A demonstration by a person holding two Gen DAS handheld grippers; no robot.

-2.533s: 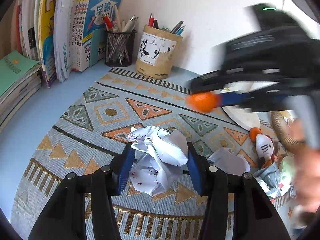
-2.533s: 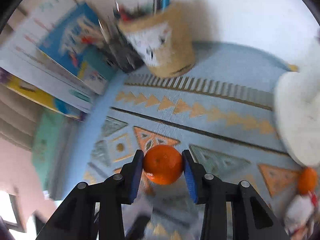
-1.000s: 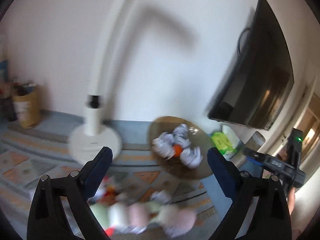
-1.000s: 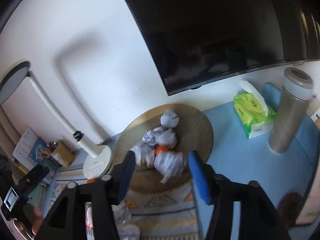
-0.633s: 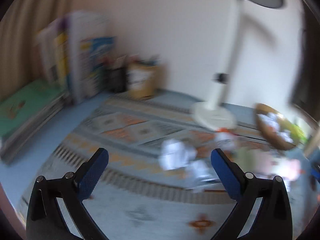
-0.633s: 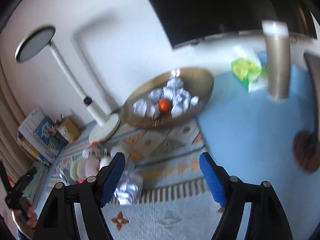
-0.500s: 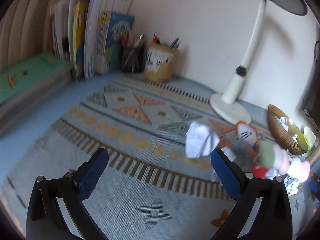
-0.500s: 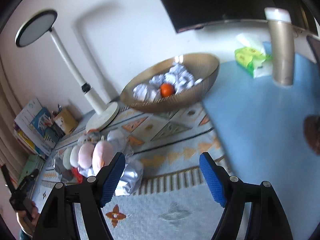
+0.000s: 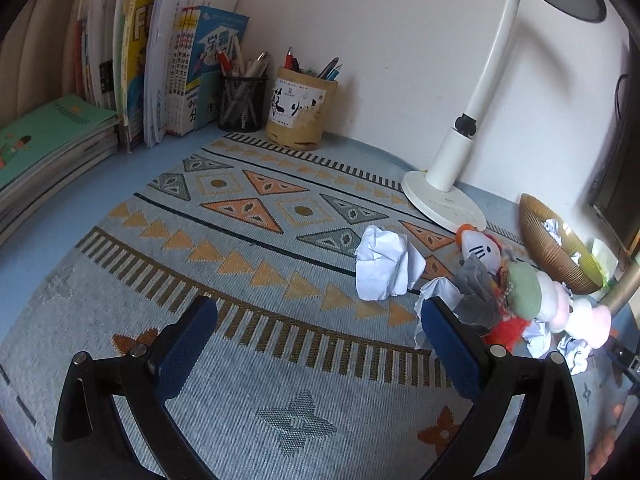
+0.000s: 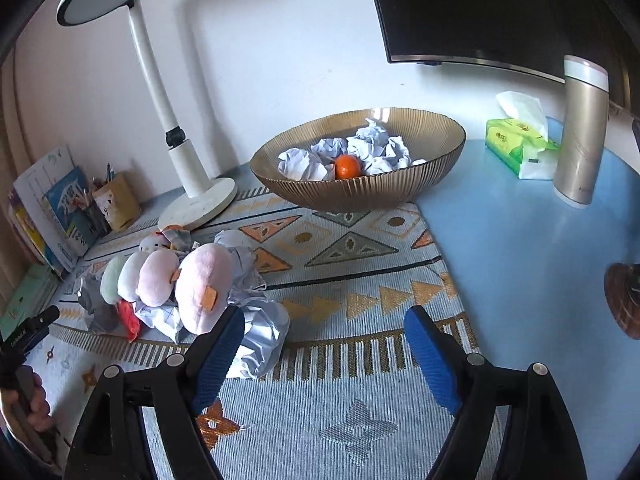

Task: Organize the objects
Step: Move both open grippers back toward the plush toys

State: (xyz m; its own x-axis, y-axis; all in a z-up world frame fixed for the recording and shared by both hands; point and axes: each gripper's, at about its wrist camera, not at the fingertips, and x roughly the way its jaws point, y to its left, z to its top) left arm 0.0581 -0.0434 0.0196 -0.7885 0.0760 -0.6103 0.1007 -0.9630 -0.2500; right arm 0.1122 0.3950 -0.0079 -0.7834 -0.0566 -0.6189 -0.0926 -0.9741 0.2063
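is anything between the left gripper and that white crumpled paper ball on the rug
Nothing visible. The open left gripper faces bare patterned rug up to the white crumpled paper ball; the plush toys lie to its right, off that line.

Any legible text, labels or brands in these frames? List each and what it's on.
"学霸": blue book cover.
"F": yellow book spine, rest cut off.
Pen holder label: brush characters, unreadable.
Tissue pack, flask, lamp base: print too small.

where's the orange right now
In the right wrist view, the small round orange sits inside the ribbed amber glass bowl, nestled among crumpled white paper balls, right of the white desk lamp.
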